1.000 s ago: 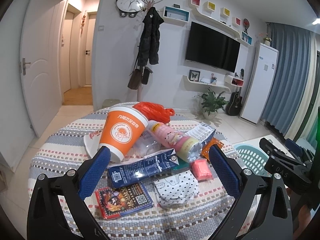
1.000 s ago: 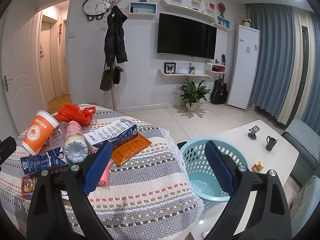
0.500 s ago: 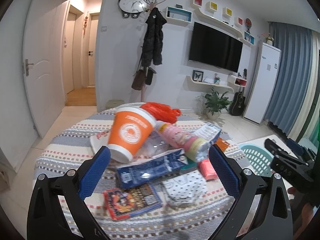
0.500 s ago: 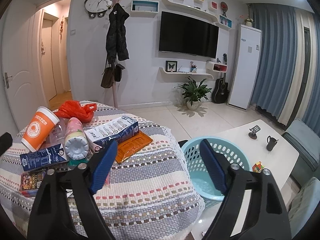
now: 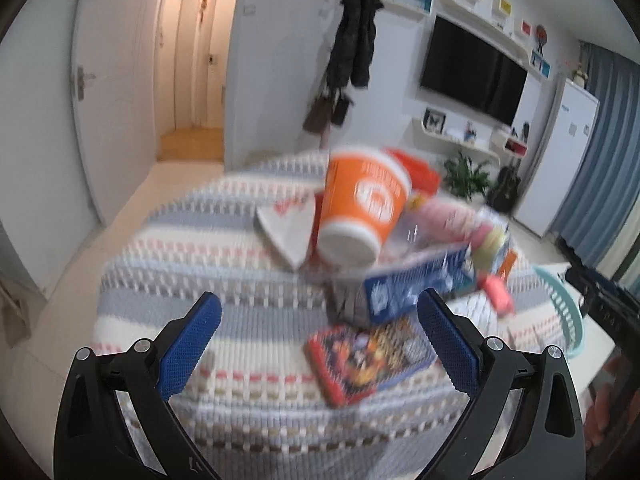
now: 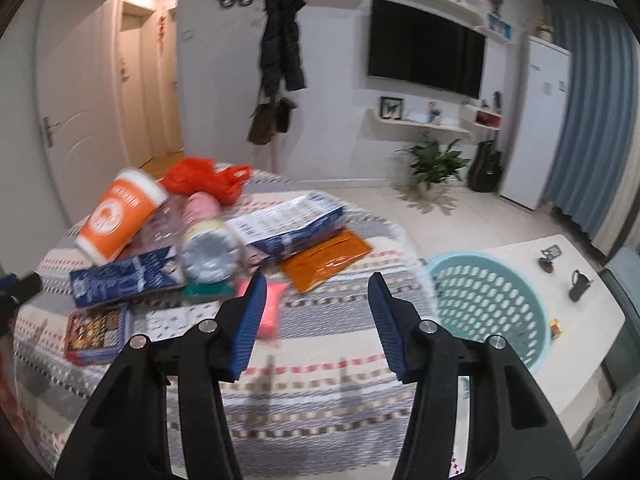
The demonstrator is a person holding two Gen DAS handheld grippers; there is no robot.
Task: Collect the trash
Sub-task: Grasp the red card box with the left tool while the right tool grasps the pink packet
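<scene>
Left gripper (image 5: 318, 334) wide, empty; right gripper (image 6: 316, 312) just narrowing, empty, pink packet (image 6: 270, 308) at ten o'clock, basket (image 6: 486, 300) at three.

Each gripper (image 6: 316, 322) has black angular arms with silver screws. Its fingers (image 5: 190, 344) carry blue ribbed pads; a small white mark, seemingly an arrow, sits low on one arm.

The view was blurred. The left hand-held gripper (image 5: 318, 334) stood wide open above the striped tabletop (image 5: 192, 280), nothing between its pads. An orange cup (image 5: 362, 210) lay tilted beside a blue carton (image 5: 416, 286).
</scene>
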